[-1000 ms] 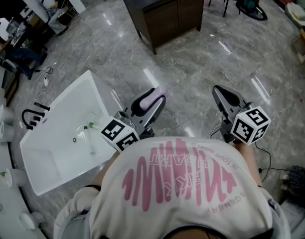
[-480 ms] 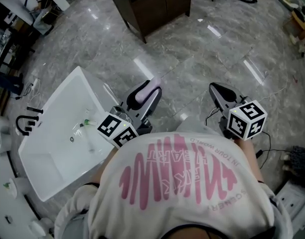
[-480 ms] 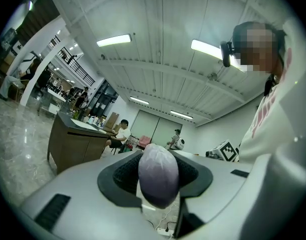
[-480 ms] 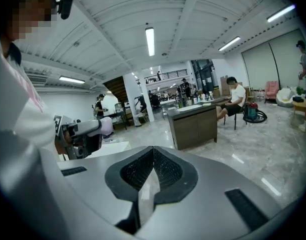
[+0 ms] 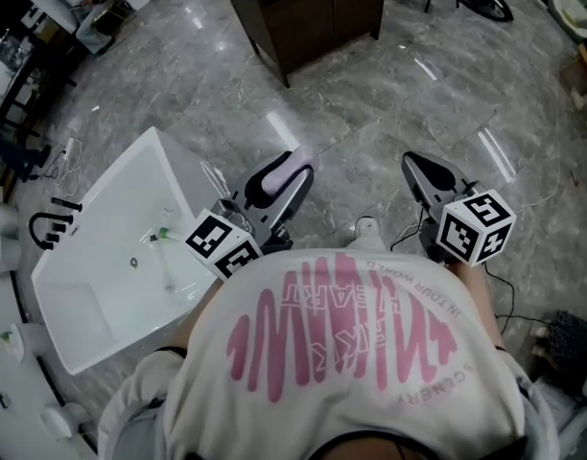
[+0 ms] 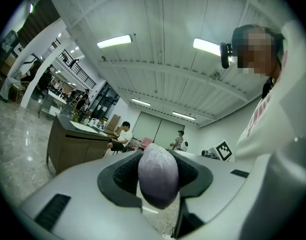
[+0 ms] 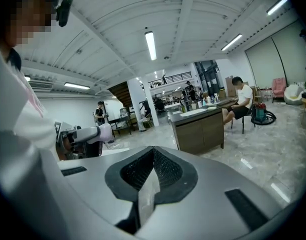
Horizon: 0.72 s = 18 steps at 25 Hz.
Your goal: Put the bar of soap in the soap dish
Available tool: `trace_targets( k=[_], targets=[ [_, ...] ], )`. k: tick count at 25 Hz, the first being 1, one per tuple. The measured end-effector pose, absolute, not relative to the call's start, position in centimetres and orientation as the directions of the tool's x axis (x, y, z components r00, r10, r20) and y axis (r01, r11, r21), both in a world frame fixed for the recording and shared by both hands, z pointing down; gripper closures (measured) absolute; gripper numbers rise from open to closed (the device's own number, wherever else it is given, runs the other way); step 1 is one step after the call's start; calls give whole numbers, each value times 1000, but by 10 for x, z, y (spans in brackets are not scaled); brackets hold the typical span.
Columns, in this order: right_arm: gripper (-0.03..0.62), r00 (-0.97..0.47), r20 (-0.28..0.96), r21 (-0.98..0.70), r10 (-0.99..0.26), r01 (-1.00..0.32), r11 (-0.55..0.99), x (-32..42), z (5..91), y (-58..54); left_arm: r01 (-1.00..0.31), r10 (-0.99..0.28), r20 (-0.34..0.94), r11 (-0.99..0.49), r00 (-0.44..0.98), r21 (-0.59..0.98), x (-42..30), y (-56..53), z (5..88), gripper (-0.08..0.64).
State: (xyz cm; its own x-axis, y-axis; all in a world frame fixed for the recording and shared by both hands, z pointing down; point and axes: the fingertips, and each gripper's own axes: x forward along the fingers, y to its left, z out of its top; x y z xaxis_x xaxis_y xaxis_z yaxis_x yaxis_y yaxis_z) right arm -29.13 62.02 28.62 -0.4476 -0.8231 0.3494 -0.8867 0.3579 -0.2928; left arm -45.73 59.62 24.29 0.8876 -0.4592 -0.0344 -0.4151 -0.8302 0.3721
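Now: left gripper point(image 5: 292, 172) fingers clamp smooth, rounded lilac soap bar point(image 6: 158, 176); right gripper point(image 7: 153, 159) fingers pressed together.

I'm looking down on a glossy grey marble floor point(image 5: 389, 103) that throws back streaks of the ceiling light. A dark wooden cabinet point(image 5: 317, 17) with a pale top stands ahead, and a person point(image 7: 239, 101) sits at its far side. To the left is a white sink point(image 5: 102, 300) with a black tap point(image 5: 44, 226) at its edge. Overhead I see a white ribbed ceiling point(image 6: 163, 79) with long strip lights point(image 7: 150, 45), white walls point(image 7: 73, 111), and a railed upper level point(image 7: 170, 77) further back. Black cables point(image 5: 524, 328) trail over the floor at the right.
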Motion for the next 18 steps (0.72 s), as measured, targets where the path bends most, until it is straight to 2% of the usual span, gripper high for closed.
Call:
trace_targets(
  k=[6, 12, 18],
  targets=[
    [577, -461, 344, -309, -818, -878, 365, -291, 298, 613, -426, -468, -23, -823, 884, 376, -459, 591, 258, 401],
    [577, -490, 347, -336, -800, -861, 382, -209, 300, 550, -447, -483, 8, -804, 875, 391, -377, 532, 259, 402],
    [577, -512, 367, -330, -777, -852, 406, -186, 311, 528, -451, -492, -2, -799, 871, 397, -349, 506, 261, 402]
  ],
)
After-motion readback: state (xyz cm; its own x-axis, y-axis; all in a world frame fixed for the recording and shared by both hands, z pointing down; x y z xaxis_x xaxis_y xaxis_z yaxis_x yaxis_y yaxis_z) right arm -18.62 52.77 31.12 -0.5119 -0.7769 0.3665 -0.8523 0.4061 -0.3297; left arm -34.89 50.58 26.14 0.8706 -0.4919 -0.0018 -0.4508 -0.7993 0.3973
